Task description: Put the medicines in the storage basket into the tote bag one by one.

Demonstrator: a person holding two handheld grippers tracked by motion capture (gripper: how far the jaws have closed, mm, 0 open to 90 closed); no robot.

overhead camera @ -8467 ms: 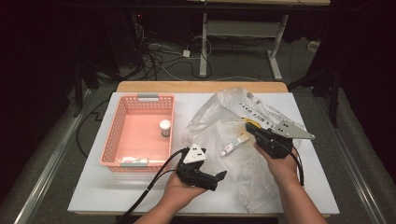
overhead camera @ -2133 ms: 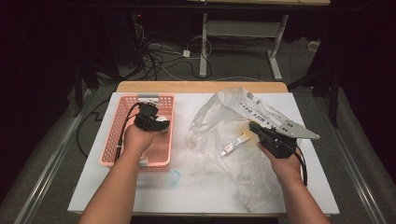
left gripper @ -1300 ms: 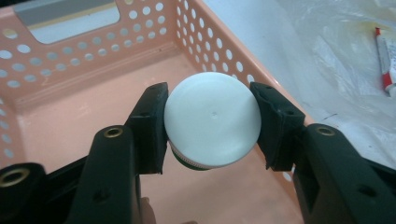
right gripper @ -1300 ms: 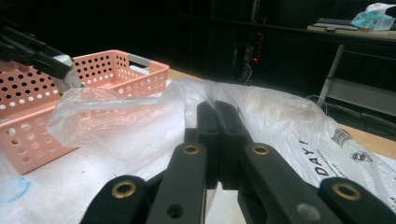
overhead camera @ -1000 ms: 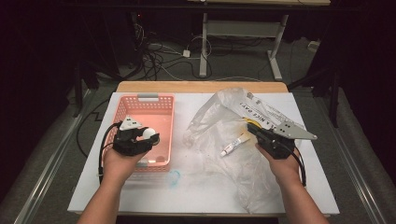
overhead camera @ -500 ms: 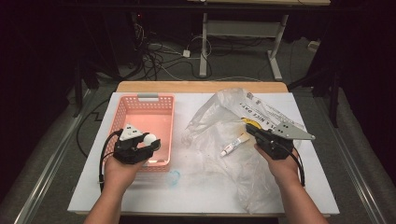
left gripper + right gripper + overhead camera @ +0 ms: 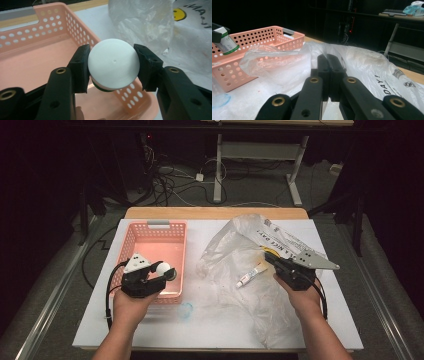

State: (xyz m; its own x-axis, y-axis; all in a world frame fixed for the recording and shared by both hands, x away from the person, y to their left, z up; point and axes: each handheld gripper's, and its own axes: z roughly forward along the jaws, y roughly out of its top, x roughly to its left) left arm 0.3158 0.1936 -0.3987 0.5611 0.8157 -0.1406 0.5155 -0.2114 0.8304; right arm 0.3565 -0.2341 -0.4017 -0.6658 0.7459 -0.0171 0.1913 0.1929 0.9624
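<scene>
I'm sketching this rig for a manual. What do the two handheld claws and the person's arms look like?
Both the left claw and right claw are black, with brass-ringed screw holes, squared pads, a pale grey three-cornered plate on top and a trailing black cable. The forearms are bare, no sleeves or gloves visible.

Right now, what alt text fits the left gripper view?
The left gripper clamps a white-capped bottle between its black fingers above a pink basket. A crumpled clear plastic bag lies on the white table beyond.
</scene>
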